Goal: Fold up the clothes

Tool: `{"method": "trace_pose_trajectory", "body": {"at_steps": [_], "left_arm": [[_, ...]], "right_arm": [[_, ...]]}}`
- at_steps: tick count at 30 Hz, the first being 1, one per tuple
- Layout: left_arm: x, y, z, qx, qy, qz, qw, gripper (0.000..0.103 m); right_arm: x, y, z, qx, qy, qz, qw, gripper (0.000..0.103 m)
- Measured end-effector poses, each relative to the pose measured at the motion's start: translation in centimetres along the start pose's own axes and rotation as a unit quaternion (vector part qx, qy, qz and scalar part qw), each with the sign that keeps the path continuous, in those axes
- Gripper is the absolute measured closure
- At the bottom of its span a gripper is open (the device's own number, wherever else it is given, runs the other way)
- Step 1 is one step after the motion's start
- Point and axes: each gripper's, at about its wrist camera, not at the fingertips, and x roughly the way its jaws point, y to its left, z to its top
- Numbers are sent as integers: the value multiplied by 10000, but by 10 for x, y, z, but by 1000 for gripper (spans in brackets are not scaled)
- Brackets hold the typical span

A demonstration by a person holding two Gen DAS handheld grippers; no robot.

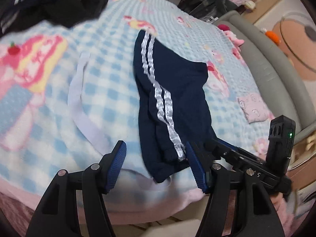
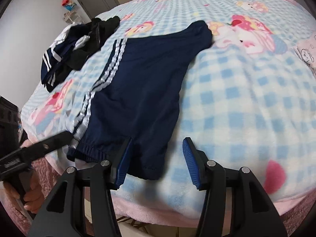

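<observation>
The bed (image 2: 237,90) is covered by a blue-and-white checked blanket (image 1: 110,63) printed with pink cartoon figures. Navy trousers with white side stripes (image 2: 138,90) are laid flat near the bed's near edge, cuffs at that edge. A heap of dark clothes (image 2: 79,47) is seen toward the far left corner. A white strap (image 1: 79,98) and a small pink cloth (image 1: 253,108) are also laid on the blanket.

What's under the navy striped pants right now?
The navy striped pants lie flat on the blue checked blanket, which shows all around them. Whether anything else sits beneath the fabric can't be seen; it's covered.
</observation>
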Motion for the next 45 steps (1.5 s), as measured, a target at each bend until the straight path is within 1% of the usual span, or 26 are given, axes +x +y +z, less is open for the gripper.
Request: {"method": "trace_pose_trajectory", "body": {"at_steps": [1, 6, 8, 9, 11, 12, 13, 15, 17, 19, 21, 22, 23, 24, 25, 26, 27, 28, 29, 30, 31, 32, 34, 37, 42, 45], "left_arm": [[2, 2, 0, -55, 38, -63, 10000, 40], [10, 12, 0, -289, 215, -334, 9988, 40], [14, 6, -1, -76, 246, -90, 9996, 40], [17, 5, -2, 0, 288, 82, 9996, 42], [22, 3, -4, 117, 362, 365, 9986, 44], [22, 5, -4, 62, 369, 315, 9988, 44], [21, 7, -4, 7, 377, 266, 9989, 44], [20, 12, -2, -123, 349, 75, 9993, 44], [19, 17, 2, -359, 271, -348, 9984, 44], [22, 20, 8, -580, 217, -731, 9954, 44], [30, 16, 10, -474, 283, -557, 9969, 49], [33, 11, 10, -322, 285, -423, 9982, 55], [33, 4, 9, -140, 271, -335, 9990, 59], [31, -1, 7, -19, 252, -378, 9990, 60], [28, -4, 4, 38, 218, -513, 9984, 60], [25, -8, 2, 95, 184, -648, 9977, 60], [25, -10, 1, 138, 181, -707, 9972, 57], [30, -9, 0, 143, 263, -562, 9980, 57], [35, -8, 0, 148, 344, -416, 9984, 57], [40, -6, -1, 140, 421, -275, 9986, 65], [44, -3, -2, 94, 484, -148, 9987, 68], [47, -1, -2, 57, 516, -65, 9986, 70], [38, -6, -4, 109, 370, -212, 9990, 74], [21, -17, -8, 327, 165, -307, 9989, 78], [7, -24, -18, 247, 151, -527, 9982, 80], [0, -19, -26, 183, 201, -688, 9973, 80]], "right_arm": [[0, -1, 0, 6, 9, 35, 10000, 51], [5, 1, 1, -29, 170, 584, 9981, 52], [4, 4, 1, -82, 165, 725, 9972, 52], [4, 6, 0, -121, 163, 676, 9975, 52], [8, 6, -2, -145, 203, 541, 9982, 57], [11, 5, -3, -127, 242, 484, 9985, 63], [14, 2, -4, -60, 296, 527, 9982, 68], [17, -2, -4, 29, 351, 638, 9973, 70], [19, -1, -2, 28, 381, 754, 9964, 70], [26, -2, 0, 85, 413, 794, 9960, 67], [39, -5, 3, 220, 474, 829, 9952, 68], [39, -5, 4, 248, 472, 823, 9952, 70], [38, -3, 4, 238, 454, 822, 9953, 72], [30, 2, 4, 68, 369, 844, 9957, 77], [22, 7, 4, -98, 287, 876, 9957, 78], [16, 11, 2, -226, 221, 950, 9950, 77], [16, 11, 1, -248, 194, 991, 9946, 73], [23, 5, 0, -122, 289, 946, 9950, 69], [31, 0, -2, 4, 384, 900, 9952, 70], [38, -5, -3, 138, 461, 875, 9950, 77], [40, -9, -3, 274, 452, 932, 9942, 80], [33, -9, -2, 271, 385, 976, 9941, 80], [20, -9, -1, 265, 251, 1064, 9937, 85], [2, -6, -1, 247, 46, 1069, 9939, 87], [-29, 5, -12, 168, -203, 1082, 9938, 88], [-37, 5, -24, 223, -196, 1130, 9932, 87]]}}
